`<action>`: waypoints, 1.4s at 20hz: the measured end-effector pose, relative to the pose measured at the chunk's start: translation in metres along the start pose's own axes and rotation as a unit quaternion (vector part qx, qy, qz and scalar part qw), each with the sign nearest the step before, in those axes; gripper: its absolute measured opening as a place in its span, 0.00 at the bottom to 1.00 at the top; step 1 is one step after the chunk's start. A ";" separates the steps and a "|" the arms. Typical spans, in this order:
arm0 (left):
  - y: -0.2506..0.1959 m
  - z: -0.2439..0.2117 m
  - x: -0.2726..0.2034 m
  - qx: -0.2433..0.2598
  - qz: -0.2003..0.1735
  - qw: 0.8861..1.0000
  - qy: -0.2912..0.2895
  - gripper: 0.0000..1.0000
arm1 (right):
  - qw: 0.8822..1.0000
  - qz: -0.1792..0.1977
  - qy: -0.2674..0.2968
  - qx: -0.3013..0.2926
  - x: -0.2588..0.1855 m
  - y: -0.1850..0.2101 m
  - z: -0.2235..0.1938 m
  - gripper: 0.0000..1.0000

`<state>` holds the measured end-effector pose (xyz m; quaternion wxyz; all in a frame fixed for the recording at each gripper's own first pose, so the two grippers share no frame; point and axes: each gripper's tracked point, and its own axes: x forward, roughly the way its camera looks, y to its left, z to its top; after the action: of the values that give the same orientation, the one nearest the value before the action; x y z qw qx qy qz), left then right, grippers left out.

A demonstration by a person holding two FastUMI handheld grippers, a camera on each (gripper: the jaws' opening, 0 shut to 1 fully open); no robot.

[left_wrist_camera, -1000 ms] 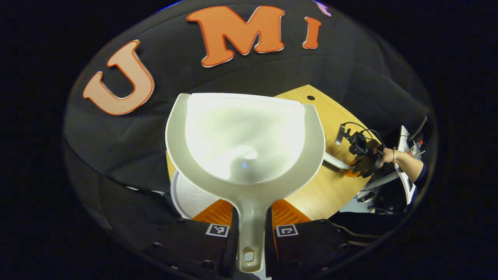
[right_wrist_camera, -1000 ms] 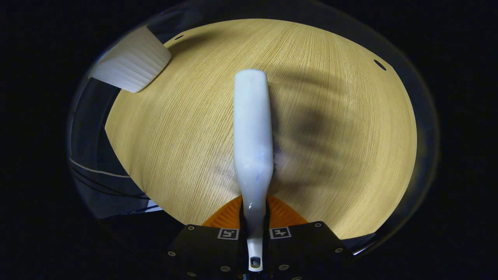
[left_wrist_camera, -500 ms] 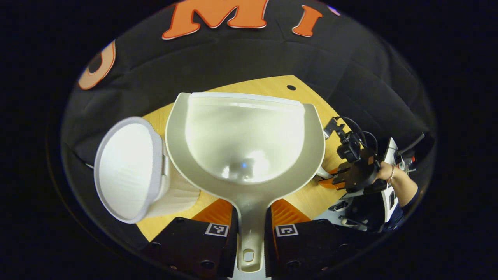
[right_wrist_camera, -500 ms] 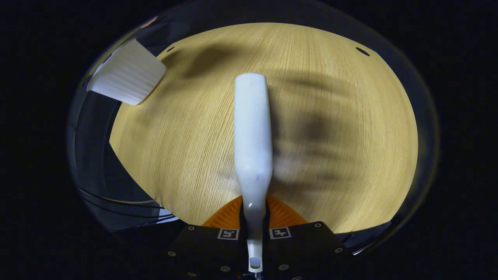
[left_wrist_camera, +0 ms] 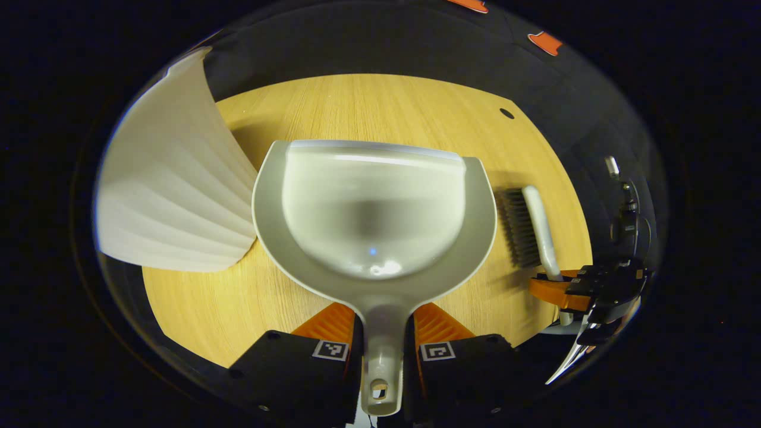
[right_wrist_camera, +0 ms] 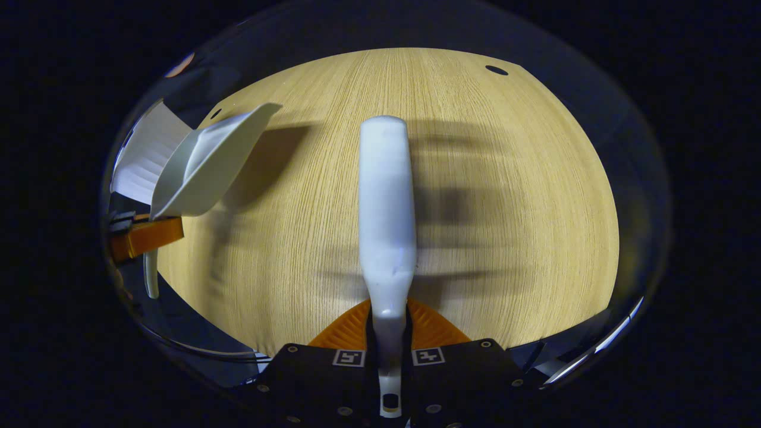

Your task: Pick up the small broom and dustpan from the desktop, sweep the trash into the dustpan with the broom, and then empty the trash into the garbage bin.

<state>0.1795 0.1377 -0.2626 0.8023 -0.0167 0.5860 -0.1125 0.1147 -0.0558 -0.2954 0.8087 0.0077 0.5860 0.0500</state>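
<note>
In the left gripper view, the left tongs (left_wrist_camera: pixel 382 351) pinch the handle of the pale grey plastic dustpan (left_wrist_camera: pixel 374 214), one finger pressed on each side of it. The pan is held out over the light wooden bench (left_wrist_camera: pixel 368 107); its scoop shows a bare, glossy inside with no trash in it. Just to the pan's left, by the bench's left edge, is the white ribbed plastic garbage bin (left_wrist_camera: pixel 172 196); its outer wall faces the camera, so what it holds cannot be told. To the pan's right, near the bench's right edge, the small white-backed broom with dark bristles (left_wrist_camera: pixel 529 226) is held low over the wood; whether its bristles touch is unclear.

In the right gripper view, the right tongs (right_wrist_camera: pixel 389 351) are closed on the broom's narrow handle, and its white back (right_wrist_camera: pixel 386 202) runs straight ahead over the bench, well apart from the far edge. Farther off at the left edge, the dustpan (right_wrist_camera: pixel 202 166) is seen from the side with its mouth tilted upward, a finger of the left tongs (right_wrist_camera: pixel 145 235) under it and the bin (right_wrist_camera: pixel 145 157) just behind.
</note>
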 end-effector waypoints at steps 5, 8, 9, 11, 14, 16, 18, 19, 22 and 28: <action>0.013 -0.023 0.012 -0.037 0.008 0.999 0.018 0.30 | 1.000 -0.019 0.015 -0.017 -0.002 -0.002 -0.002 0.14; 0.002 -0.031 0.023 -0.045 0.012 0.999 0.025 0.30 | 1.000 -0.017 0.014 -0.021 0.003 -0.003 -0.005 0.14; 0.004 -0.034 0.026 -0.049 0.012 0.998 0.027 0.30 | 0.999 -0.018 0.015 -0.026 0.004 -0.004 -0.006 0.14; 0.003 -0.030 0.025 -0.060 0.006 0.998 0.026 0.30 | 0.999 -0.019 0.013 -0.036 0.006 -0.004 -0.005 0.15; 0.012 -0.020 0.022 -0.057 0.008 0.998 0.026 0.30 | 1.000 -0.012 0.009 -0.026 0.011 -0.003 -0.004 0.21; 0.021 -0.010 0.021 -0.061 0.010 0.998 0.026 0.33 | 1.000 -0.006 0.018 -0.015 0.010 -0.001 -0.010 0.24; 0.032 0.000 0.020 -0.054 0.014 0.998 0.030 0.35 | 1.000 -0.003 0.015 -0.014 0.007 -0.003 -0.010 0.31; 0.038 0.006 0.019 -0.049 0.016 0.998 0.031 0.36 | 1.000 -0.004 0.015 -0.014 0.009 -0.005 -0.009 0.24; 0.060 0.027 0.019 -0.044 0.010 0.998 0.035 0.56 | 1.000 0.003 0.011 -0.005 0.007 -0.003 -0.008 0.71; 0.128 0.081 0.012 -0.059 0.015 0.998 0.031 0.99 | 1.000 -0.006 -0.007 -0.010 0.004 -0.010 -0.004 0.96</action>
<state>0.2796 0.2515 -0.2689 0.7829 -0.0517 0.6164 -0.0668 0.1129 -0.0661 -0.3007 0.8131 -0.0036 0.5798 0.0507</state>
